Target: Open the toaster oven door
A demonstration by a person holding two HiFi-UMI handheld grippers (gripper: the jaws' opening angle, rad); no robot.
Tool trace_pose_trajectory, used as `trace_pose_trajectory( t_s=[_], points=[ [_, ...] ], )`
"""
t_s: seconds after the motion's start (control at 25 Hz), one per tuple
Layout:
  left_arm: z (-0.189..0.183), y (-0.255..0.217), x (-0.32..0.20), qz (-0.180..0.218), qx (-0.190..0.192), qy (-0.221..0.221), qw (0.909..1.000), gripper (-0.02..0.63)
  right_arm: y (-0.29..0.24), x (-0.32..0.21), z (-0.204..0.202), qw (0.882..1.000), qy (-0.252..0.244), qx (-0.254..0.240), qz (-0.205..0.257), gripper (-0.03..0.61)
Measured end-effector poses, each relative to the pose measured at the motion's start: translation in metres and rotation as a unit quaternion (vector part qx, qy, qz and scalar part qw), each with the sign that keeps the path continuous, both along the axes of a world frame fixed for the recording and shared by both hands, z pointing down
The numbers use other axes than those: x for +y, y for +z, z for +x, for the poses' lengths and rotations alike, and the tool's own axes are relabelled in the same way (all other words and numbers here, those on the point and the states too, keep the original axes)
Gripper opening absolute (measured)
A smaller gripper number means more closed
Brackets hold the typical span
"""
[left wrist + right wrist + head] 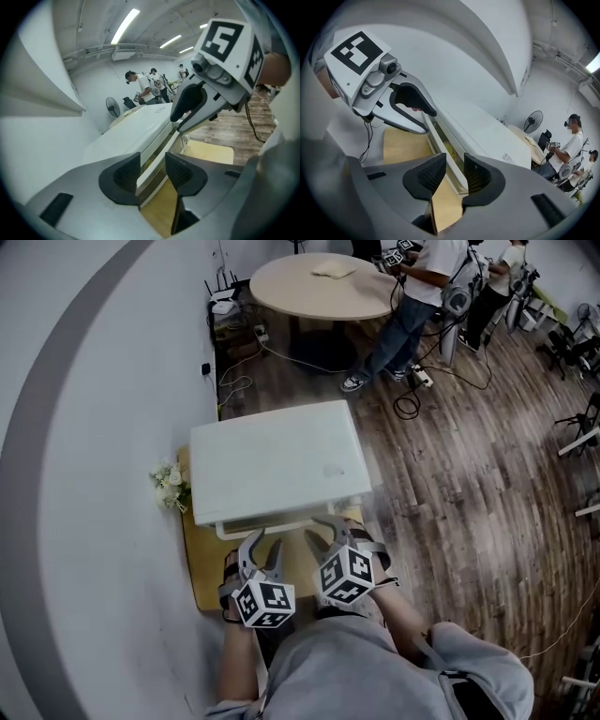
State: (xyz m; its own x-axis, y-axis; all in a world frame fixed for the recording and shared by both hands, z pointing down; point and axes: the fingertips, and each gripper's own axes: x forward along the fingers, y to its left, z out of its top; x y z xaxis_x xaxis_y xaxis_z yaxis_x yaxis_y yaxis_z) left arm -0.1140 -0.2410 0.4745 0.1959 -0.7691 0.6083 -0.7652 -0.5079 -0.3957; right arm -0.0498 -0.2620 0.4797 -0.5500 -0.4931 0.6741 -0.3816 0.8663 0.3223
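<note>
Toaster oven (277, 465), white with door closed, sits just ahead of both tongs, its door handle (291, 519) lying between the wide-apart jaws of left tongs (153, 169) and right tongs (454, 172); reaching looks done, so closing and pulling down likely follow.

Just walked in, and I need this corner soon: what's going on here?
A person holds a gripper in each hand at the front of the toaster oven, which sits on a wooden board. The left gripper and right gripper have open jaws straddling the door handle, not clamped. The door looks shut.
</note>
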Motion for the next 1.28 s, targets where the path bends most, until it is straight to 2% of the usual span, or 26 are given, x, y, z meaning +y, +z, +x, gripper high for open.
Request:
trace_pose_trajectory(
  t_s=[0.24, 0.48, 0.56, 0.68, 0.96, 1.28],
  points=[
    [-0.007, 0.018, -0.011, -0.057, -0.036, 0.028, 0.9974, 0.166, 0.01, -0.003, -0.004, 0.998, -0.028, 0.031, -0.037, 0.099],
    [-0.006, 0.031, -0.015, -0.092, -0.058, 0.043, 0.9932, 0.163, 0.025, -0.003, -0.002, 0.996, -0.041, 0.059, -0.062, 0.099],
    [-0.005, 0.036, -0.014, -0.1, -0.068, 0.045, 0.9916, 0.141, 0.029, -0.003, -0.001, 0.995, -0.044, 0.065, -0.069, 0.099],
    [-0.001, 0.038, -0.013, -0.101, -0.077, 0.043, 0.9909, 0.114, 0.031, -0.004, 0.002, 0.994, -0.049, 0.062, -0.072, 0.098],
    [-0.001, 0.039, -0.014, -0.096, -0.066, 0.029, 0.9927, 0.115, 0.031, -0.005, 0.003, 0.994, -0.065, 0.057, -0.064, 0.098],
    [-0.002, 0.041, -0.01, -0.094, -0.051, 0.015, 0.9942, 0.12, 0.031, 0.0, 0.006, 0.996, -0.051, 0.037, -0.07, 0.098]
  ],
)
